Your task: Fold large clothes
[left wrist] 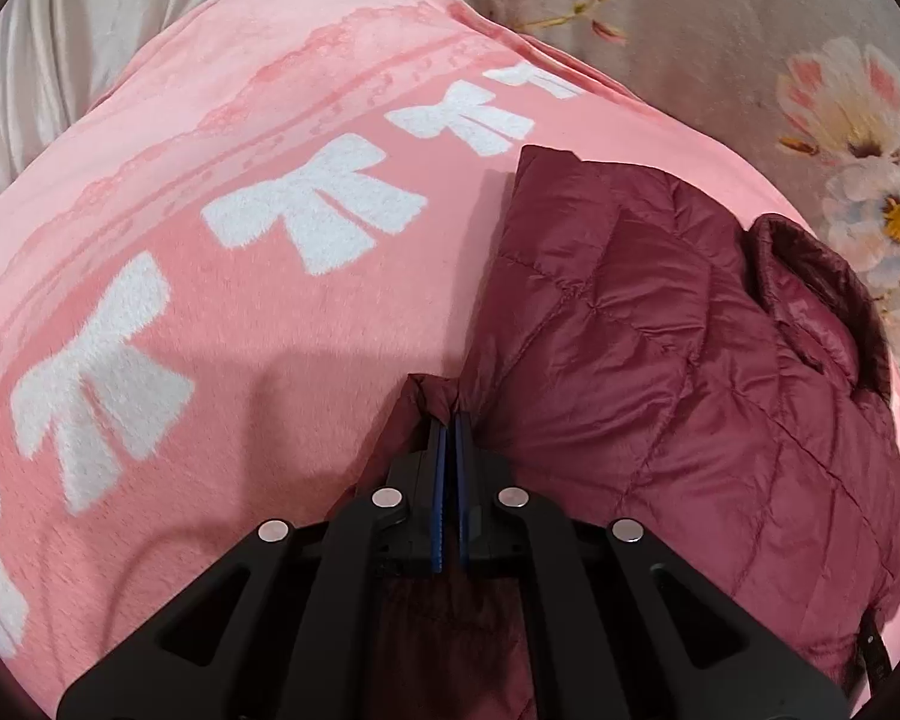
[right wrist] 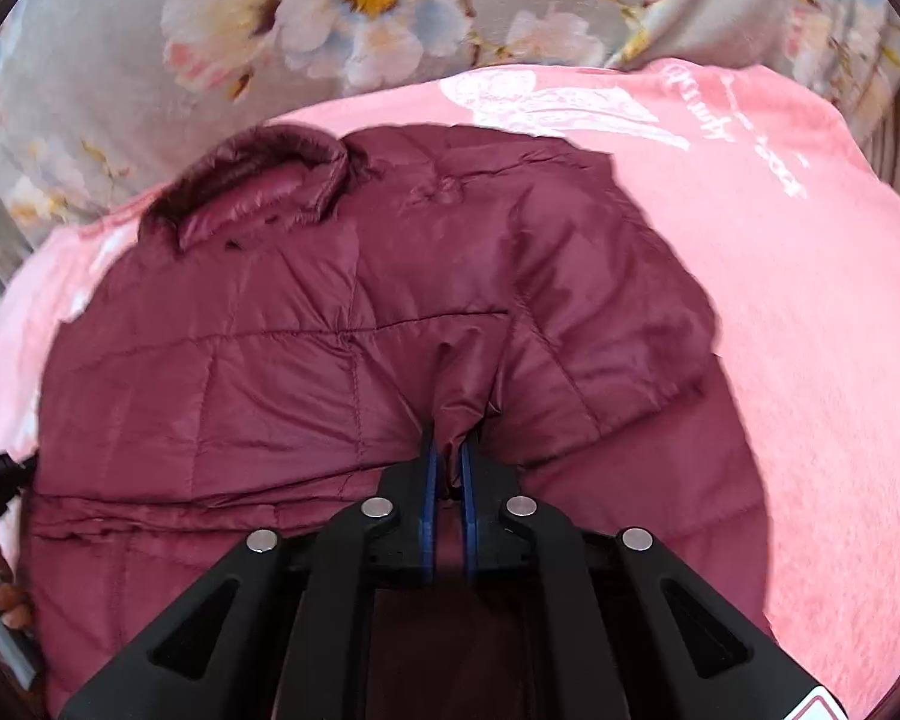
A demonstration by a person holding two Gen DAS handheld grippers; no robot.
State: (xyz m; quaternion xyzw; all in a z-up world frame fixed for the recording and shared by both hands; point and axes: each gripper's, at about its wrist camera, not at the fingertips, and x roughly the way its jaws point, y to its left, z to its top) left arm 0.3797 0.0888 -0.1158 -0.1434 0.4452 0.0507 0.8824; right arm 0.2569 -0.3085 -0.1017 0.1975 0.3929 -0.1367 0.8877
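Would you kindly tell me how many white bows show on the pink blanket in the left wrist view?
6: a diagonal row from far bow through down to two cut-off ones at the left edge.

The left gripper (left wrist: 450,420) is closed on a pinched fold at the edge of a maroon quilted puffer jacket (left wrist: 678,360), its blue-lined pads pressed together around the fabric. The jacket lies to the right of the gripper, its stand-up collar (left wrist: 810,294) toward the right edge of the view. The jacket rests on a pink fleece blanket (left wrist: 210,312) printed with a row of white bows (left wrist: 318,210). Beyond the blanket lies a grey floral bedsheet (left wrist: 780,48).
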